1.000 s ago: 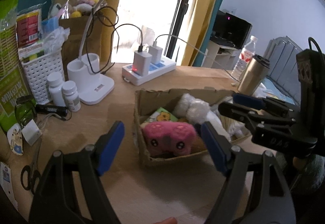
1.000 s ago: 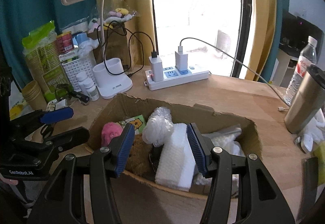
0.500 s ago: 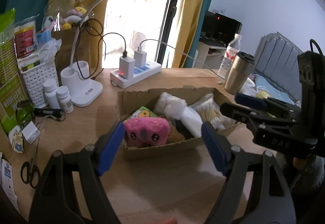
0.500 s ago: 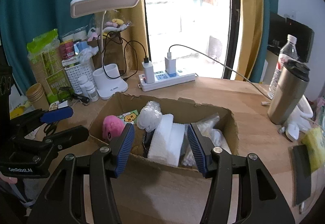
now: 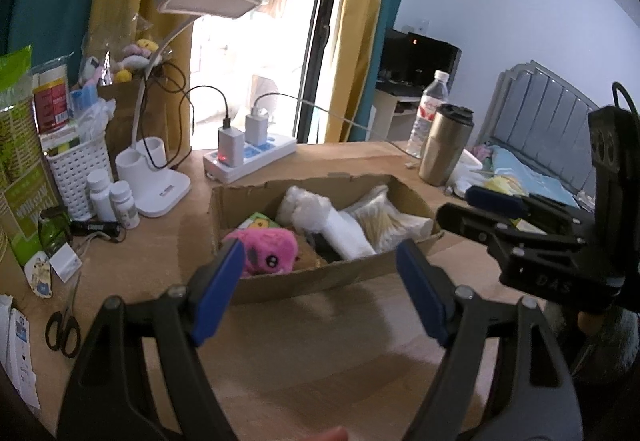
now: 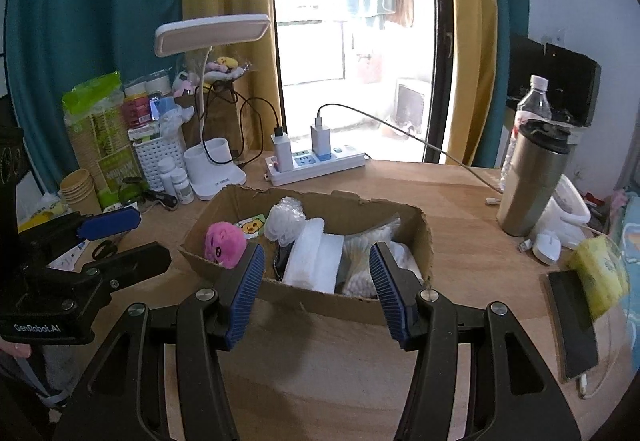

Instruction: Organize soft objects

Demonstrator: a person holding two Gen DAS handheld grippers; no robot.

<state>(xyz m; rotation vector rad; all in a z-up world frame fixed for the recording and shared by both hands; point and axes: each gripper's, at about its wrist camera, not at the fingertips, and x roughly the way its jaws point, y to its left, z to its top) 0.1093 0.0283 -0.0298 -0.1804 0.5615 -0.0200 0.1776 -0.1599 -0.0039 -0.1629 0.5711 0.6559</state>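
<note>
1. In the left wrist view, the left gripper (image 5: 320,285) is seen with its blue pads apart and nothing between them, held above the bare wooden surface (image 5: 320,353) in front of the cardboard box (image 5: 304,283).
2. The soft objects lie inside the box: a pink plush toy (image 5: 268,251) at the near left corner, with a white foam block (image 5: 348,235) and a clear bag of pale contents (image 5: 384,219) to its right. What lies under the plush is hidden by the box wall; a dark thing between plush and foam cannot be made out.
3. The right gripper (image 5: 480,207) is seen at the right edge from the side, so the gap between its pads cannot be judged here. Behind it a bed with a grey headboard (image 5: 540,113) is shown, which the other view cuts off almost wholly.
4. In the right wrist view, the right gripper (image 6: 318,291) is seen with its pads apart and empty, over the surface (image 6: 340,361) before the box (image 6: 360,305).
5. The plush (image 6: 224,243), the foam block (image 6: 316,259) and a white netted bundle (image 6: 284,223) are shown; the bag is partly hidden by the right pad.
6. Only here are a black phone (image 6: 570,325), a yellow packet (image 6: 598,273) and a white mouse (image 6: 547,247) shown on the right. The left gripper (image 6: 120,237) appears at the left edge, its body cut off.
</note>
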